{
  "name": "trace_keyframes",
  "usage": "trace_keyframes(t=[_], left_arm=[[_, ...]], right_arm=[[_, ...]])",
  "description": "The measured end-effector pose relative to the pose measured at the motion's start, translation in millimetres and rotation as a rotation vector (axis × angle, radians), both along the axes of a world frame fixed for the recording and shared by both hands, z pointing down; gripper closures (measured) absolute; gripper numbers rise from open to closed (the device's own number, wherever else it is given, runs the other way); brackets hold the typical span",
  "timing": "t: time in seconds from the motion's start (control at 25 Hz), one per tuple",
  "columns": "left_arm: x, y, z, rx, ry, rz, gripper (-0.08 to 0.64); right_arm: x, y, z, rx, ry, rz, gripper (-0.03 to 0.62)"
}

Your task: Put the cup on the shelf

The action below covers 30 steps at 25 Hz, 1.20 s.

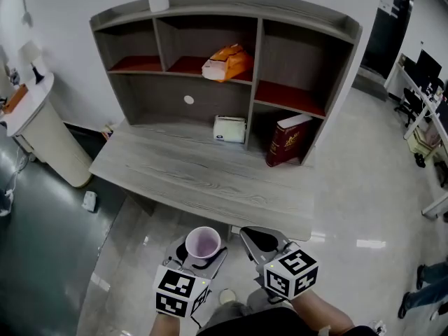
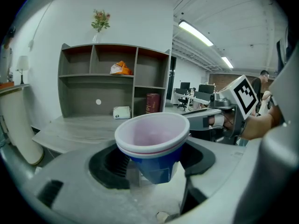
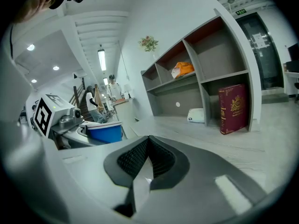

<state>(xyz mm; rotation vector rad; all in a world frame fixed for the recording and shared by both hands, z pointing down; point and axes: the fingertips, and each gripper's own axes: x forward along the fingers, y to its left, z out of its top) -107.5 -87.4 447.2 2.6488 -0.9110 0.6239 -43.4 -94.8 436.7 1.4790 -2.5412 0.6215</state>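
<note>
Left gripper view: the left gripper (image 2: 152, 168) is clamped on one cup (image 2: 152, 135), blue-walled and white-rimmed, upright, its base hidden between the pads. The right gripper (image 3: 144, 158) has its jaws pressed together with nothing between them. The two grippers sit side by side over the floor (image 1: 136, 233), short of the table (image 1: 196, 177). One shelf unit (image 1: 260, 47) stands on the table, holding one red book (image 1: 285, 140), one white box (image 1: 229, 129) and one orange bag (image 1: 228, 63). One vase (image 2: 99, 23) stands on top of it; the head view cuts the vase off.
</note>
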Motion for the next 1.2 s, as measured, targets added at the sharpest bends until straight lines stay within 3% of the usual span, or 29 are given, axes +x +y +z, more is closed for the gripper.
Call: trace_keyframes(t=[0.24, 0.56, 1.2], left_arm=[[5, -18, 7, -0.023, 0.012, 0.024, 0.262], [16, -53, -10, 0.007, 0.0, 0.004, 0.262], [69, -121, -26, 0.025, -0.043, 0.001, 0.262]], right_arm=[[-1, -20, 2, -0.017, 0.016, 0.005, 0.594], [10, -60, -12, 0.012, 0.02, -0.027, 0.594], [53, -126, -30, 0.046, 0.025, -0.093, 0.594]])
